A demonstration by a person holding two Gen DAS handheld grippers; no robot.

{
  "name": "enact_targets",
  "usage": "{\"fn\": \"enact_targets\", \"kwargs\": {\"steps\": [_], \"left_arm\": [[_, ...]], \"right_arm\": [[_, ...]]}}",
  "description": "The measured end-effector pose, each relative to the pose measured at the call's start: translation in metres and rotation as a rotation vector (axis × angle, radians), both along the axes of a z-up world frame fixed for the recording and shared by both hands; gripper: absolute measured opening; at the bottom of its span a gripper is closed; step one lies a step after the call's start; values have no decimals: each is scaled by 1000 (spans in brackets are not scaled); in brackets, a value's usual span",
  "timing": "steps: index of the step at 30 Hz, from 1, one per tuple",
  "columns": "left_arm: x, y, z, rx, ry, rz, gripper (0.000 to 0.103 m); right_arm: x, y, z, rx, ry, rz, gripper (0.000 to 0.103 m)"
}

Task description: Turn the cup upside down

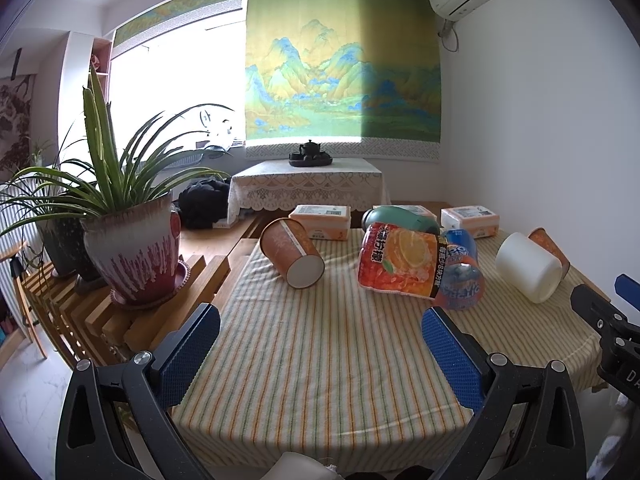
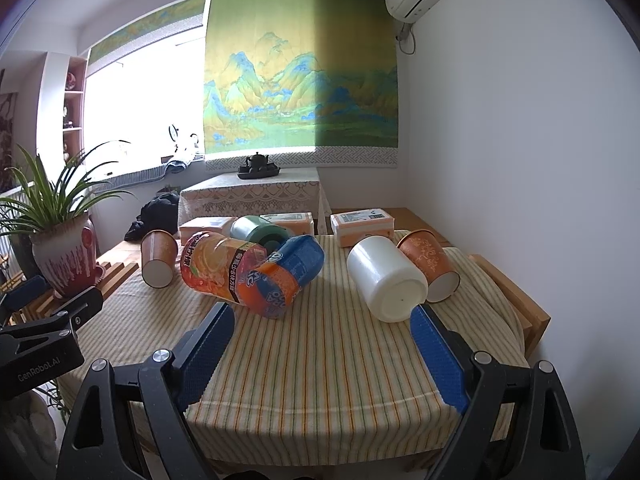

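Three cups lie on their sides on the striped tablecloth. An orange paper cup lies at the left, also in the right wrist view. A white cup lies at the right, with a second orange paper cup just behind it. My left gripper is open and empty above the near cloth. My right gripper is open and empty, its right finger just in front of the white cup.
Two drink bottles and a green bottle lie mid-table. Tissue packs sit along the far edge. Potted plants stand on a wooden rack at the left. A white wall is at the right.
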State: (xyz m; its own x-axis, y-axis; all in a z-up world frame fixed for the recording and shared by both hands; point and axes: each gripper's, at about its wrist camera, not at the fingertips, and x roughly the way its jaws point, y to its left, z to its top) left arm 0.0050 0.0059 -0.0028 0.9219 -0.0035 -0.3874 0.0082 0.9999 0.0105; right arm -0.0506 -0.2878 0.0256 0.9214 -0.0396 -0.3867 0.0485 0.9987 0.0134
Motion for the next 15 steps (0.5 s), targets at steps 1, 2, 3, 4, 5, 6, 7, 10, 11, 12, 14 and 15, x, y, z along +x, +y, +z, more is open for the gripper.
{"fn": "enact_targets", "kwargs": {"steps": [1,2,3,4,5,6,7,10,11,12,14,15], "left_arm": [[0,0,0,0,3,-2,102],[1,0,-1,0,4,-3,102],[1,0,-1,1,4,-2,102],[1,0,-2,3,3,-2,102],[2,0,-2,4,4,-3,102],[1,0,-2,5,1,-3,102],[2,-1,-2,8,-1,-3,102],[2,-1,-2,10,-5,-4,102],[2,-2,-3,12,-6,-4,102],[3,-2,-3,14,-4,-5,102],[4,-3,-4,20,7,-8,102],[4,-4,-4,21,11,-10,102]], "right_arm": [[0,0,0,0,2,0,87],[1,1,-1,0,3,0,87],[2,1,-1,0,3,-1,87],[2,1,-1,1,3,-1,87],[3,0,-1,3,3,-2,87],[3,0,-1,3,2,-2,87],[3,0,-1,2,3,-2,87],[4,0,-1,4,3,-3,87],[5,0,-2,3,4,-1,87],[5,0,-2,2,6,0,87],[7,0,-3,-2,11,0,87],[7,0,-3,-4,14,1,87]]}}
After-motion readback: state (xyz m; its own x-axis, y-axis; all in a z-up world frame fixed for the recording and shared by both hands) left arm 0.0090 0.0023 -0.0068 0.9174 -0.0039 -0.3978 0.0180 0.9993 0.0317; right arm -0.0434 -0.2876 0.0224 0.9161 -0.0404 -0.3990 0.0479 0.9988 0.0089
